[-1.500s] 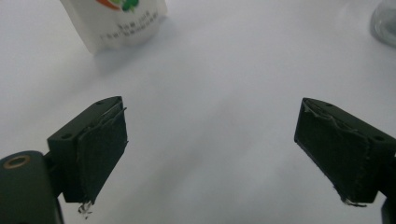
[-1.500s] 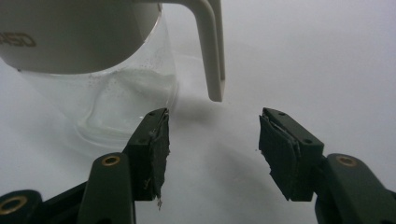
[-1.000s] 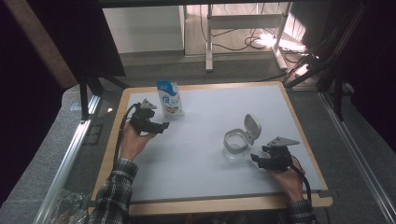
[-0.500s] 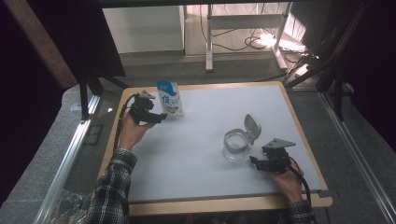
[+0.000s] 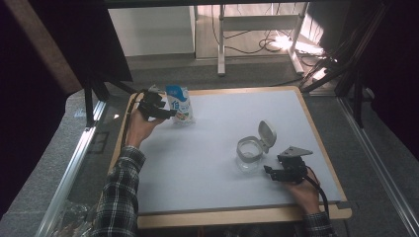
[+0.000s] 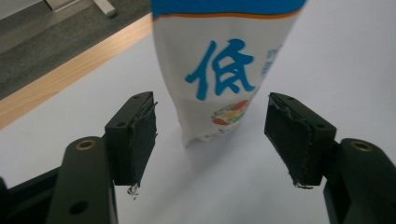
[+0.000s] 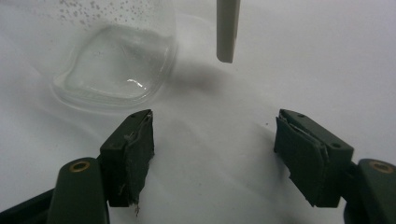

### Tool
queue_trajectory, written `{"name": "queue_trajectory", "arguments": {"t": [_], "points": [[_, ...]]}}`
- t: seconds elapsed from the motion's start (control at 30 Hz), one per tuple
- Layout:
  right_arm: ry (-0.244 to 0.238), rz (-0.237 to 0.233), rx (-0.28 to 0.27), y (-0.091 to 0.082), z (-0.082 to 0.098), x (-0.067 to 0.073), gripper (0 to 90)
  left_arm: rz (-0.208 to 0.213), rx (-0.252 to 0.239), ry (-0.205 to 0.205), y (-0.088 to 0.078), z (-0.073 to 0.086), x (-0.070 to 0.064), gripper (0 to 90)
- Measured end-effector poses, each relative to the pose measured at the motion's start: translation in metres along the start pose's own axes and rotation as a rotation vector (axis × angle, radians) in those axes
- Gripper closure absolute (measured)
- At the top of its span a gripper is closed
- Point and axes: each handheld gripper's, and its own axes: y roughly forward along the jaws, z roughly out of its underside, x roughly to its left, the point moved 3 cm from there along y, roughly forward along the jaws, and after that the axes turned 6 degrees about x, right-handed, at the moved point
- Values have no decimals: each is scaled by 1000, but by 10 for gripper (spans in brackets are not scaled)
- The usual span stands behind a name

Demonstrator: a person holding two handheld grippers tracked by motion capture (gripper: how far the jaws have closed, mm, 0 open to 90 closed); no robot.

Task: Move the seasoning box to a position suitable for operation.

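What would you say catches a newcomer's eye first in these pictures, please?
Probably the white pouch with the blue top, standing upright near the far left corner of the white table top, with the left gripper right beside it, its jaws open on either side and not yet touching. Next comes the clear glass jar with its lid flipped up, at the right, with the open right gripper just beside it.

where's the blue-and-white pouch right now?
High view: the blue-and-white printed pouch stands upright at the far left of the white table mat, just ahead of the left tongs, whose jaws have just been closing without touching it.
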Motion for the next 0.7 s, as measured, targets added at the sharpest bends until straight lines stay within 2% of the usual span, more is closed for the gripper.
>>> {"name": "queue_trajectory", "arguments": {"t": [0.13,0.2,0.27,0.3,0.37,0.53,0.7], "points": [[1,-1,1,0,0,0,290,33,-15,-16,3,-4,9,374],[0,-1,0,0,0,0,290,53,-30,-10,4,-6,11,392],[1,-2,1,0,0,0,290,47,-39,-4,4,-8,12,426],[0,-1,1,0,0,0,290,49,-43,-7,4,-9,12,470],[1,-2,1,0,0,0,290,57,-39,-9,4,-10,14,495],[1,-2,0,0,0,0,290,74,-48,-1,5,-13,13,662],[1,-2,0,0,0,0,290,51,-38,7,4,-13,12,775]]}}
